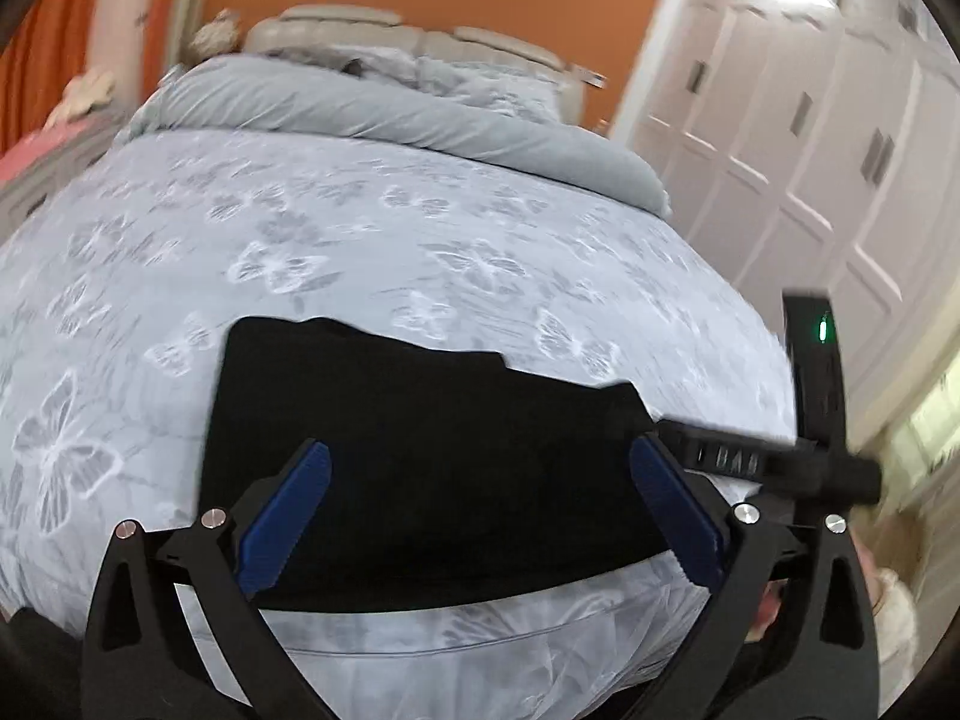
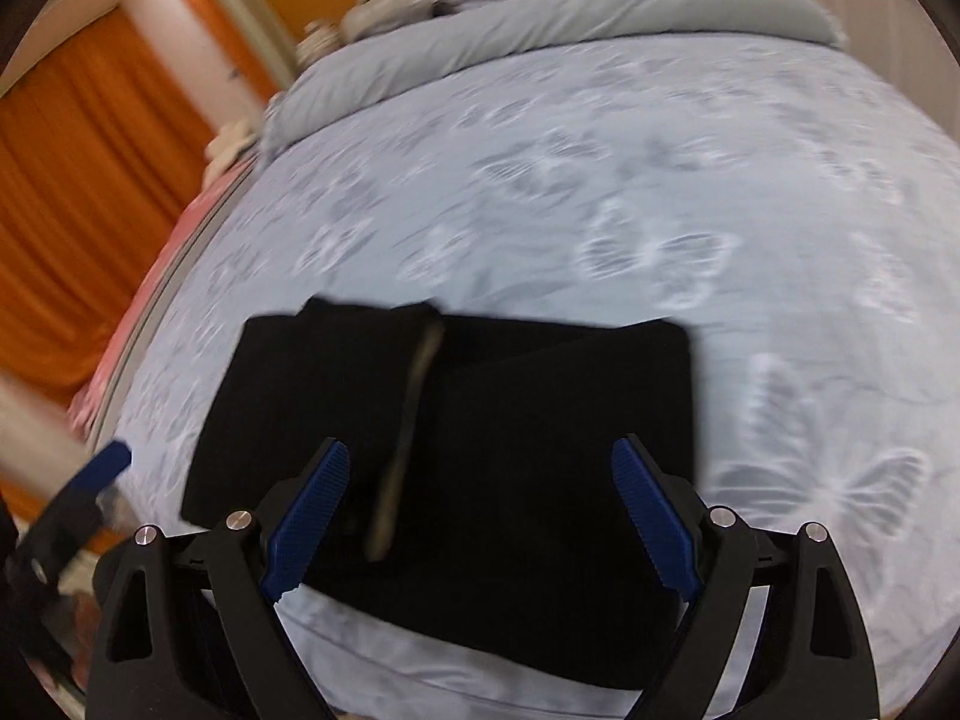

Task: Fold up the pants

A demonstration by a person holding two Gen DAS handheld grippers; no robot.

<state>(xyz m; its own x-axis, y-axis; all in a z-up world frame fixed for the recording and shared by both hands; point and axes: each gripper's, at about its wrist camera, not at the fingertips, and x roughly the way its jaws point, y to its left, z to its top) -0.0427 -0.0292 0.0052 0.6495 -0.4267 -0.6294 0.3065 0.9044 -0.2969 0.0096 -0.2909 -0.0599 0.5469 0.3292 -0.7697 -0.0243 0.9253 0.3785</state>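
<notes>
Bed [image 1: 372, 228], butterfly-print cover; folded black pants [image 1: 420, 456] near foot edge; grey duvet [image 1: 384, 114] behind.

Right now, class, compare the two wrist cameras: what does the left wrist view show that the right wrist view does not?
Only the left wrist view shows the white wardrobe doors and the right gripper from the side. Only the right wrist view shows the orange curtain and a pale band across the black pants. Both show the folded pants lying on the butterfly-print bedspread, the grey duvet, and open jaws holding nothing.
</notes>
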